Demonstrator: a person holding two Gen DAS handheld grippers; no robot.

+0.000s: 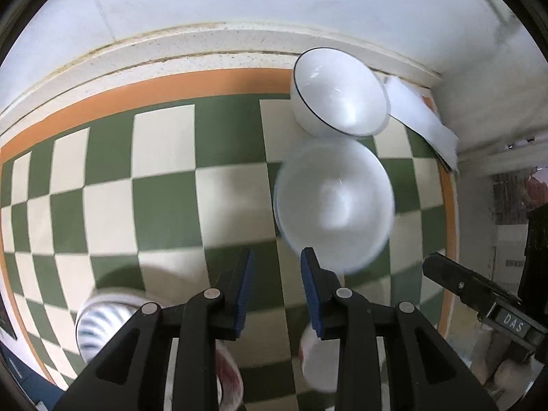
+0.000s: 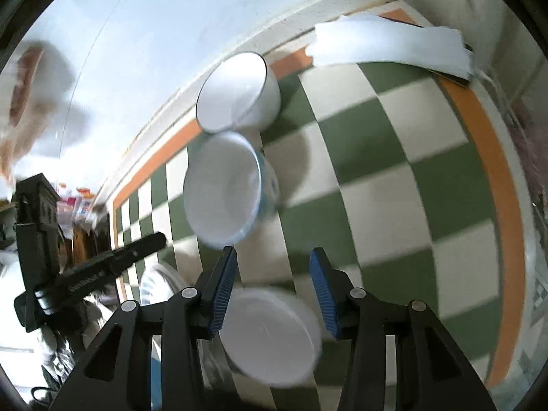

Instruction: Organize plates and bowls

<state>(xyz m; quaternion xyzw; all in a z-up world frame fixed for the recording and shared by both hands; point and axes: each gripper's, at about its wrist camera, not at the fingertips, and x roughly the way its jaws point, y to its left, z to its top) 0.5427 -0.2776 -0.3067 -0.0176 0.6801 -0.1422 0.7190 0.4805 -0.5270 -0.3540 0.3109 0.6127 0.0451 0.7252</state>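
your left tool (image 1: 275, 286) is partly open, holding nothing, above the checked worktop (image 1: 164, 185). your right tool (image 2: 272, 289) gapes wider over a white bowl (image 2: 270, 337), gripping nothing. two more bowls (image 1: 334, 205) sit beyond, near the far wall.

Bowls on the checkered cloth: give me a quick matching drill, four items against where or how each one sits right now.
Things:
1. black-rimmed bowl
2. blue-patterned bowl
3. white paper
4. striped bowl

Places or states:
A. draped over the far corner of the cloth
B. near the left gripper, at the cloth's near edge
C. farthest back, by the wall ledge
D. just in front of the black-rimmed bowl

Pairs: 1-C, 2-D, 3-A, 4-B
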